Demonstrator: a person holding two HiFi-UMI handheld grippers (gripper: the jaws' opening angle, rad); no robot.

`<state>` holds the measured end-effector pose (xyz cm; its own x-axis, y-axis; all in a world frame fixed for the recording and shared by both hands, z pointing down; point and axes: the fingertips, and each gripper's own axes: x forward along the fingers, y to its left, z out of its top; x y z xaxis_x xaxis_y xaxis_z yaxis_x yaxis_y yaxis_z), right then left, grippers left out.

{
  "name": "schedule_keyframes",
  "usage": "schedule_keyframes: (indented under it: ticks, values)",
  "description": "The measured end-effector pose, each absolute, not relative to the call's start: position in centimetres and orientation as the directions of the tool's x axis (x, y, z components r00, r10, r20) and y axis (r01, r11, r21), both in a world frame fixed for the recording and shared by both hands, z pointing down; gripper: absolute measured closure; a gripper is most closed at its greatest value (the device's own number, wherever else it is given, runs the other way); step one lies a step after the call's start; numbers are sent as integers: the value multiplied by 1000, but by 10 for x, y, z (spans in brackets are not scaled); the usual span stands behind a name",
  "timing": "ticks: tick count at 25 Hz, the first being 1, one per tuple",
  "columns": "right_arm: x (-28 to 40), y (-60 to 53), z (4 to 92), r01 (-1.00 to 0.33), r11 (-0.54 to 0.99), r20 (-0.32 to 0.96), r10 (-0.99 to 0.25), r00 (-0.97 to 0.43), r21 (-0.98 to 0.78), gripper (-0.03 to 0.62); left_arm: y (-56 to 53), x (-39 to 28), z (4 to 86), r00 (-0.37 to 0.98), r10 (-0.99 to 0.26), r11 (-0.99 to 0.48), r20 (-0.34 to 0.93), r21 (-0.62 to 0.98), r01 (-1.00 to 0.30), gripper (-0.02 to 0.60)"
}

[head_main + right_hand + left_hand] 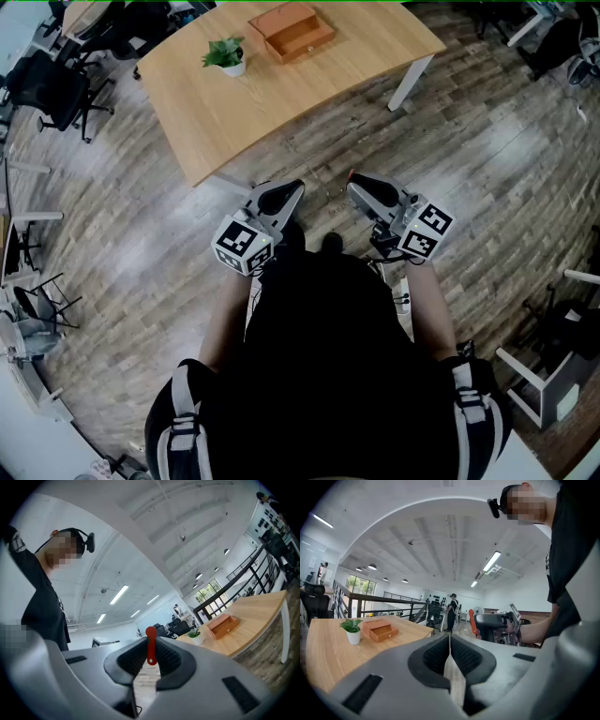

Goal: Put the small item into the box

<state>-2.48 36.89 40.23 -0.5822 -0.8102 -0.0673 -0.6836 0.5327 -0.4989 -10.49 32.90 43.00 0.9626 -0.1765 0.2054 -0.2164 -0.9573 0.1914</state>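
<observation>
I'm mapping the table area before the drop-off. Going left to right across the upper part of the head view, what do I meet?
black office chair → potted plant → wooden box → white table leg

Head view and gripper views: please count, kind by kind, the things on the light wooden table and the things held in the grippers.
Small green plant in a white pot: 1
Brown wooden box: 1
Small flat red item, clamped in the right gripper: 1
Total: 3
</observation>
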Motion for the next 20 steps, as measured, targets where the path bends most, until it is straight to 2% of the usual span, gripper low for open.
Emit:
schedule_keyframes:
  ticks: [20]
  values:
    - [-36,369,403,-663,547,-61,-793,-607,-510,530,329,-111,427,960,-191,-956,206,184,-230,551]
